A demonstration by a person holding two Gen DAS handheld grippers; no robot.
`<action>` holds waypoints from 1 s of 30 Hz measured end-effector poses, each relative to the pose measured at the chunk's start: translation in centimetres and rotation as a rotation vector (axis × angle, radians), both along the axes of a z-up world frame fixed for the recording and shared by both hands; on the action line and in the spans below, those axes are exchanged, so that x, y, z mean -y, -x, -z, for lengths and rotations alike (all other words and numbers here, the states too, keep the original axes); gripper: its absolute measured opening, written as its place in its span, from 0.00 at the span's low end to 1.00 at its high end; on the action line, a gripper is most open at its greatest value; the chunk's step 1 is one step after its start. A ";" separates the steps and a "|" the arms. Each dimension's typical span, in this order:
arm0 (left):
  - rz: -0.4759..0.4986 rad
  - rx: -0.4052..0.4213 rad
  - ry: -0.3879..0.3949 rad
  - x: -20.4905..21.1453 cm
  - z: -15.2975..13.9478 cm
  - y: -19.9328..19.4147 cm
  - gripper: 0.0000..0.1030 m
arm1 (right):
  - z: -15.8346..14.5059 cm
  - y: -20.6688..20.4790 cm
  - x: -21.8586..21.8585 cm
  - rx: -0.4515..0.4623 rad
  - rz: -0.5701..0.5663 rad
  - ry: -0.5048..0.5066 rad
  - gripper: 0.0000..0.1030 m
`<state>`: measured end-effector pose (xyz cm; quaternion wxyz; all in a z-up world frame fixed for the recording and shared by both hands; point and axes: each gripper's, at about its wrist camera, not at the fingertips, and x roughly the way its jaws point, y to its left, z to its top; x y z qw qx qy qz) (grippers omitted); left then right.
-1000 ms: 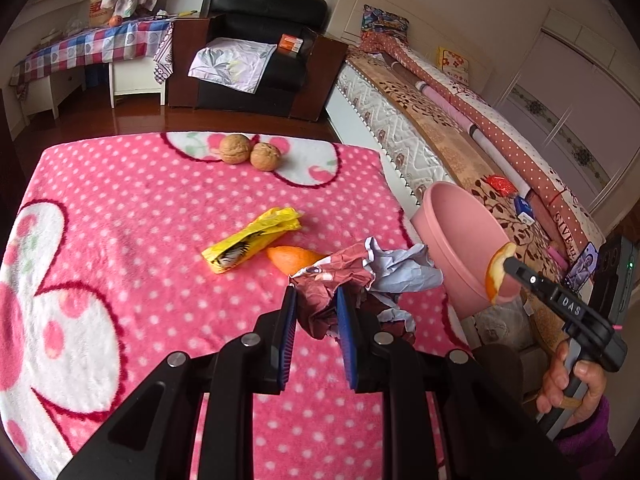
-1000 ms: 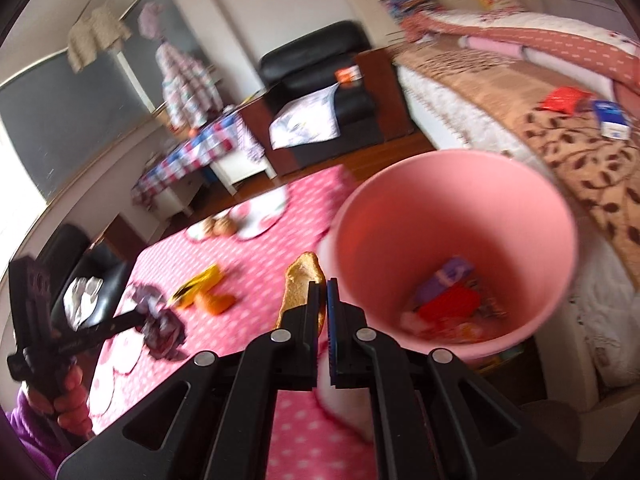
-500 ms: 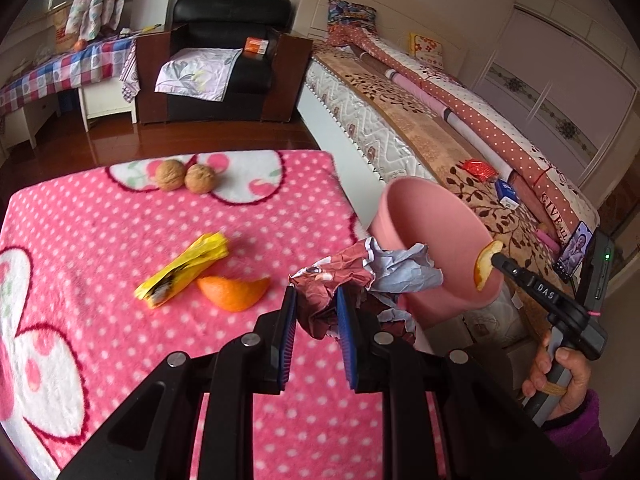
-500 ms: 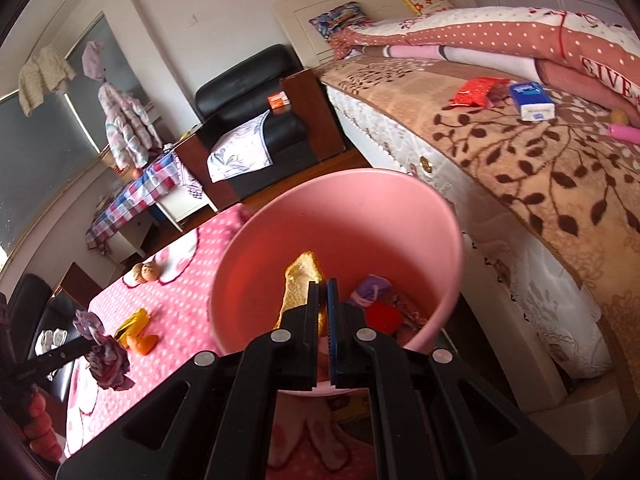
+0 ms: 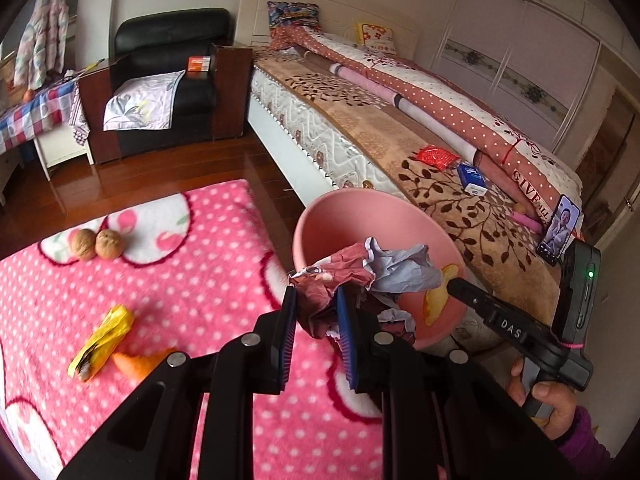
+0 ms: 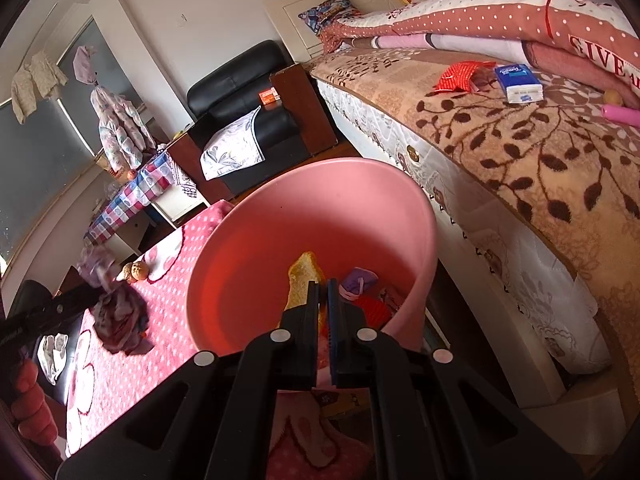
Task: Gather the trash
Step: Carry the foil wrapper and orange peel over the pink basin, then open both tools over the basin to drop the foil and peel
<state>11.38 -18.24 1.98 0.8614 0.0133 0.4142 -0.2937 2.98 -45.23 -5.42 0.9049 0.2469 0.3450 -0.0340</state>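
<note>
- Clamping a crumpled wad of red and grey paper (image 5: 352, 276), the left gripper (image 5: 316, 312) has its blue pads pressed on both sides of the wad, which sticks out above and beyond the fingertips.
- In the left wrist view the wad hangs in front of the pink bin (image 5: 320, 224), whose rim lies at about 1 o'clock from the gripper, past the edge of the tabletop (image 5: 180, 280) with its pink dotted cover.
- The right gripper (image 6: 323, 292) is pinched together on a piece of orange peel (image 6: 302, 280); the peel stands up from between the pads, inside the bin's mouth.
- In the right wrist view the bin (image 6: 248, 216) fills the centre; a purple scrap (image 6: 358, 282) and a red wrapper (image 6: 374, 310) lie at its bottom, at 3 o'clock from the fingertips.
- On the tabletop, a yellow wrapper (image 5: 102, 338) lies at 9 o'clock from the left gripper, touching another piece of orange peel (image 5: 140, 362) just to its right.
- Two walnuts (image 5: 96, 244) sit side by side at 10 o'clock, on a white cherry patch of the cover.
- The bed (image 5: 440, 168) stands just beyond the bin, carrying a red packet (image 5: 438, 157) and a blue tissue pack (image 5: 472, 178).
- The person's hand (image 5: 548, 404) grips the right gripper's handle at 4 o'clock in the left wrist view.
</note>
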 end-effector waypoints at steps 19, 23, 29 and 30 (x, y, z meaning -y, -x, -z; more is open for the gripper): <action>0.026 -0.011 -0.060 5.7 2.3 -2.1 0.19 | 0.4 0.5 1.2 0.006 0.019 -0.019 0.07; 0.036 -0.012 -0.063 6.3 2.5 -2.0 0.19 | 0.6 0.7 1.2 0.009 0.016 -0.023 0.07; 0.029 -0.027 -0.075 6.8 3.3 -2.1 0.19 | 0.6 1.1 1.3 0.015 0.022 -0.031 0.07; 0.028 -0.030 -0.076 6.9 3.4 -2.2 0.19 | 0.6 1.1 1.3 0.015 0.023 -0.032 0.07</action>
